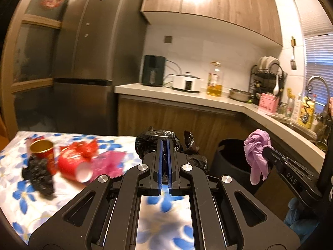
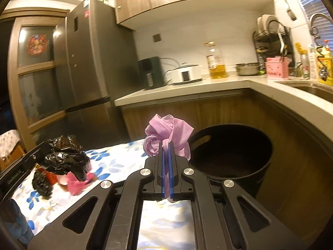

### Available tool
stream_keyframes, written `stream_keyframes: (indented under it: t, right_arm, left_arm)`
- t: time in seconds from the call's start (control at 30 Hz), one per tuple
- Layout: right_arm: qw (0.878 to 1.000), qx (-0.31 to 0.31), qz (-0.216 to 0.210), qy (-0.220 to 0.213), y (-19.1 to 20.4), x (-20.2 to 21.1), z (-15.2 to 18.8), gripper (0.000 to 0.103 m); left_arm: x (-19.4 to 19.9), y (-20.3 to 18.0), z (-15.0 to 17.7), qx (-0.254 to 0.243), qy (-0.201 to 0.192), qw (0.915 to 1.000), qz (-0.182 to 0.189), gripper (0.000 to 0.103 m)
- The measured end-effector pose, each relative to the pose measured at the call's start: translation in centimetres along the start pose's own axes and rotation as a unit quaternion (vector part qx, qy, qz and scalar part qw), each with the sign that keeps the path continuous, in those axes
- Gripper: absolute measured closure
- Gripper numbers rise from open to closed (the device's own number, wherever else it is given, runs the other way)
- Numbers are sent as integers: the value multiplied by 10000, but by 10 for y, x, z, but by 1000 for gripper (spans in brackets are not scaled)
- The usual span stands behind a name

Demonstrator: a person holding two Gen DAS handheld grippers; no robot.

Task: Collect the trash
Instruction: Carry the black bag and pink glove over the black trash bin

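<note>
My left gripper [image 1: 165, 142] is shut on a crumpled black plastic bag [image 1: 154, 139], held above the floral table [image 1: 25, 204]; the bag also shows in the right wrist view [image 2: 64, 156]. My right gripper [image 2: 166, 145] is shut on a crumpled purple plastic bag [image 2: 168, 133], held beside the rim of the black trash bin [image 2: 233, 156]. In the left wrist view the purple bag [image 1: 257, 152] hangs in front of the bin [image 1: 231, 156]. Left on the table lie a red paper cup on its side [image 1: 72, 164], an upright red cup [image 1: 43, 152], a black wad [image 1: 39, 175] and pink plastic [image 1: 112, 162].
A grey fridge [image 1: 87, 62] stands behind the table. The L-shaped counter [image 1: 187, 98] carries an air fryer [image 1: 153, 70], a white cooker [image 1: 186, 83], an oil bottle [image 1: 214, 79], a dish rack [image 1: 266, 77] and a sink with tap [image 1: 316, 83]. The bin stands in the corner below it.
</note>
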State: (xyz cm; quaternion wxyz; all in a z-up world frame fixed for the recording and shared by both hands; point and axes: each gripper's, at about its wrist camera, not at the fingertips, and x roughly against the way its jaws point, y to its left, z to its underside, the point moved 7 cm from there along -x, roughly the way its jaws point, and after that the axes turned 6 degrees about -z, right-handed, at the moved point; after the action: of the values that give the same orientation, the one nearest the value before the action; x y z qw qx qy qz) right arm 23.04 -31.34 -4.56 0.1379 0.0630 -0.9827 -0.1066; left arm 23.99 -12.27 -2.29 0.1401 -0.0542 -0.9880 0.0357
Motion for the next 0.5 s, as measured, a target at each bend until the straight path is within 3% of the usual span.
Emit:
stream_keyframes:
  t: [0.5]
  right_arm:
    - [9959, -150, 792, -413, -78, 9, -27, 99]
  left_arm:
    - [-48, -120, -20, -316, -166, 9955, 875, 100]
